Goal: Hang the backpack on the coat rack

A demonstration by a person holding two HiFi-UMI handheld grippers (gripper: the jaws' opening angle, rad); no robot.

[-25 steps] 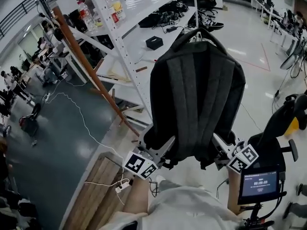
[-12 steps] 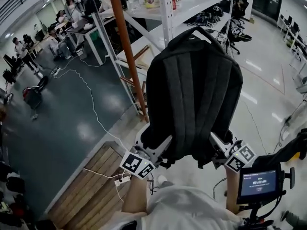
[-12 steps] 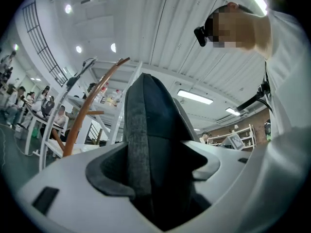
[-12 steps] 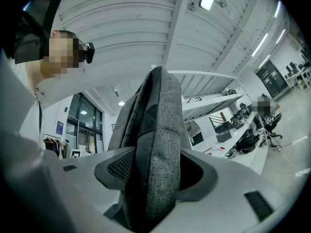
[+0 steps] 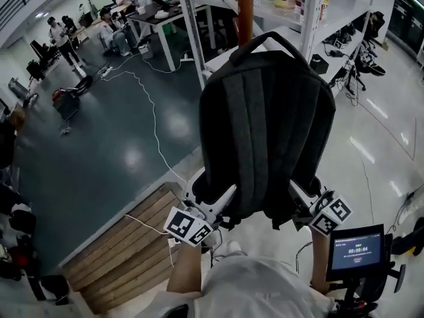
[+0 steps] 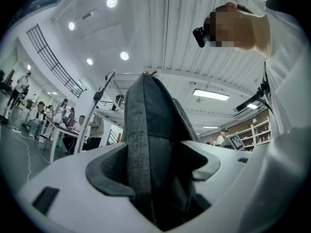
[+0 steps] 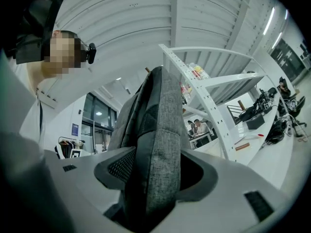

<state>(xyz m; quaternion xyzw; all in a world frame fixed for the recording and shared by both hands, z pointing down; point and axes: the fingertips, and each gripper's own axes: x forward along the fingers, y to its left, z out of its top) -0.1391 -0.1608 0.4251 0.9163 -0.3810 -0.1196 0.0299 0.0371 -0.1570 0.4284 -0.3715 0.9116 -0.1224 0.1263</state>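
Note:
A dark grey backpack (image 5: pixel 268 131) hangs upright in the middle of the head view, back panel toward me, top handle (image 5: pixel 268 40) uppermost. My left gripper (image 5: pixel 222 201) is shut on its lower left side and my right gripper (image 5: pixel 298 197) on its lower right side. The left gripper view shows the backpack's grey fabric (image 6: pixel 150 144) pinched between the jaws of the left gripper (image 6: pixel 155 178). The right gripper view shows the same fabric (image 7: pixel 158 144) clamped in the right gripper (image 7: pixel 150 178). A brown wooden pole (image 5: pixel 246 5) rises just behind the handle; its hooks are out of view.
White metal shelving (image 5: pixel 311 12) with bottles stands behind the pole at the upper right. A wooden platform (image 5: pixel 119 247) lies at the lower left, with a white cable (image 5: pixel 156 131) trailing across the dark floor. A small screen on a stand (image 5: pixel 358 249) sits at the lower right. People (image 5: pixel 119 25) sit at far tables.
The view has swung left and forward: the brown pole went from the left of the backpack to right behind its handle. Both grippers keep their hold on the backpack.

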